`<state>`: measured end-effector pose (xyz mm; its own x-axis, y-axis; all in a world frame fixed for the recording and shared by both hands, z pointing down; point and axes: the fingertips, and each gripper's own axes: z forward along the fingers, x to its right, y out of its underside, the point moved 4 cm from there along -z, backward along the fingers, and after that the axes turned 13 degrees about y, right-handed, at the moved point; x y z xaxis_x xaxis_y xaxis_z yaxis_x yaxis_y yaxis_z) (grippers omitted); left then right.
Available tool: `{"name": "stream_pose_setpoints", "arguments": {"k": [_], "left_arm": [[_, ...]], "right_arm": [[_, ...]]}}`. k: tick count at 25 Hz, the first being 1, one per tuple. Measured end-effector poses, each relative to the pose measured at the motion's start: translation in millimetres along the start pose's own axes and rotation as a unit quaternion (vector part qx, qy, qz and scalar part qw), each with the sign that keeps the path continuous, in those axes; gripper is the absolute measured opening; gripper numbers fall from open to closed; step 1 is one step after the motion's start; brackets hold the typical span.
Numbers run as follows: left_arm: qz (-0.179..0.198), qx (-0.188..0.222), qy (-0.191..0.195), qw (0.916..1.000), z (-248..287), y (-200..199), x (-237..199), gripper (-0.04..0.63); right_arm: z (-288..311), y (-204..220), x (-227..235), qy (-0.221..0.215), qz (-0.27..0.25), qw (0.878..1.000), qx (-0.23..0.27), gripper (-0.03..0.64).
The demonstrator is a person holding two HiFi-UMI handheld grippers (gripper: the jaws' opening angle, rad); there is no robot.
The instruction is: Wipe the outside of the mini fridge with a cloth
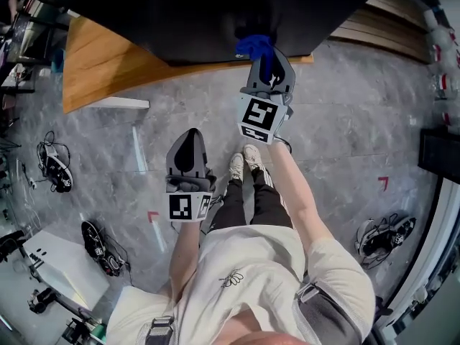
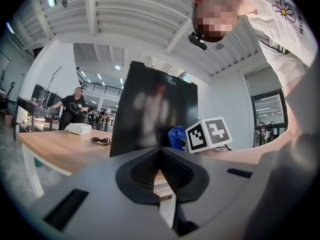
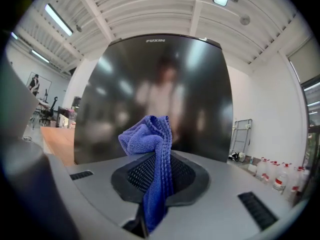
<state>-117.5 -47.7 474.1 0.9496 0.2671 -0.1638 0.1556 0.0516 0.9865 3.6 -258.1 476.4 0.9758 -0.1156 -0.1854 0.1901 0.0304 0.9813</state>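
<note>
Our left gripper (image 1: pixel 189 139) hung low, its fingers (image 2: pixel 142 174) pressed together with nothing between them. Ahead of and above those fingers rose the wooden table (image 2: pixel 60 149), with the black mini fridge (image 2: pixel 150 109) standing on it.

To the right of those fingers, our right gripper (image 1: pixel 267 63) was raised toward the fridge's glossy front. Its fingers (image 3: pixel 185 176) were clamped on a blue microfibre cloth (image 3: pixel 150 139). One bunched end stood up past the fingertips and the rest trailed back between them. Directly ahead of these fingers the dark door filled the right gripper view. We could not tell whether the cloth was touching it or was just short of it.

We judged the step in hand to be bringing the cloth onto the door to wipe it. Nothing showed how much of the outside had been wiped. The next move called for pressing the bunched end against the door and sweeping it across. The grip had to stay firm so the cloth did not slip out. The idle left gripper could steady the cabinet if it shifted on the table.
</note>
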Motion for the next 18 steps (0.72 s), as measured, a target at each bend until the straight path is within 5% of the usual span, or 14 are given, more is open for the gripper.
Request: {"name": "stream_pose_setpoints", "arguments": {"k": [11,18], "left_arm": [[0.035,-0.019,0.073,0.9965,47.6,10.3,45.5,0.005],[0.036,-0.025,0.073,0.9963,52.5,14.9,52.7,0.005]], "right_arm": [[27.7,34.2,107.4,0.092,0.043,0.994,-0.048,0.061],[37.6,45.1,145.1,0.129,0.044,0.989,-0.055,0.061]]}}
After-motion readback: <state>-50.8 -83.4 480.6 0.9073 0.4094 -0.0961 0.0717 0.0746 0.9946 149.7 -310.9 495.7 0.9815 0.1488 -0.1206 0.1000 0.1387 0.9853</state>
